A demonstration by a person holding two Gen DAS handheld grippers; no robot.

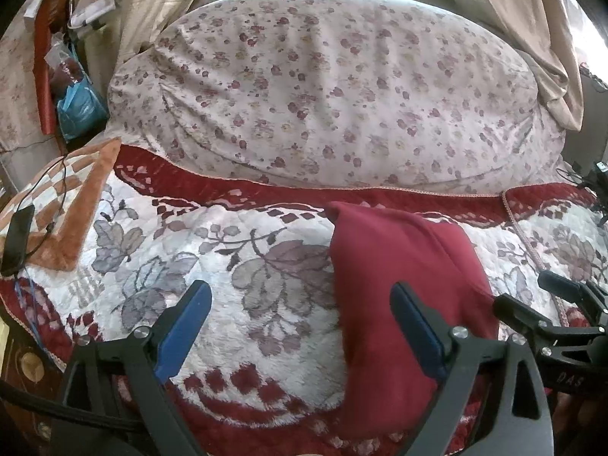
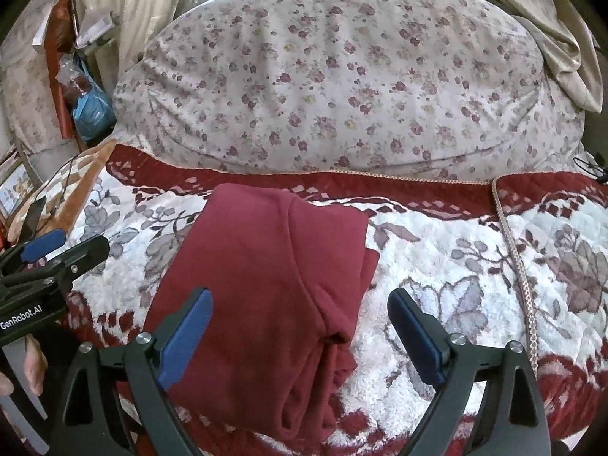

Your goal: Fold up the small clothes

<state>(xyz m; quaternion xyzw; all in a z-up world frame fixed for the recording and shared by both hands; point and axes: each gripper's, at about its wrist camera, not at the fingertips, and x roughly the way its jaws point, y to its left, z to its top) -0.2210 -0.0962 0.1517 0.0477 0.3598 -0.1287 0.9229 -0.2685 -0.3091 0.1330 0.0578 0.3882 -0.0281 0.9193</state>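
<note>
Both claws spread wide over a folded red garment, gripping nothing.

Left gripper [image 1: 300, 326] and right gripper [image 2: 300, 332] tilt steeply down toward the plush floral blanket [image 2: 437, 266], jaws apart and empty. From the right wrist view, the dark red garment [image 2: 266, 285] lies folded at center, the left claw at nine o'clock. A flowered duvet [image 2: 342, 87] bulges at twelve o'clock; a blue bag [image 1: 79, 106], contents unclear, hangs at ten o'clock.

Open blanket [image 2: 456, 266] at three o'clock of the folded red garment [image 2: 266, 285]; floral pillow [image 2: 323, 87] blocks twelve o'clock.
</note>
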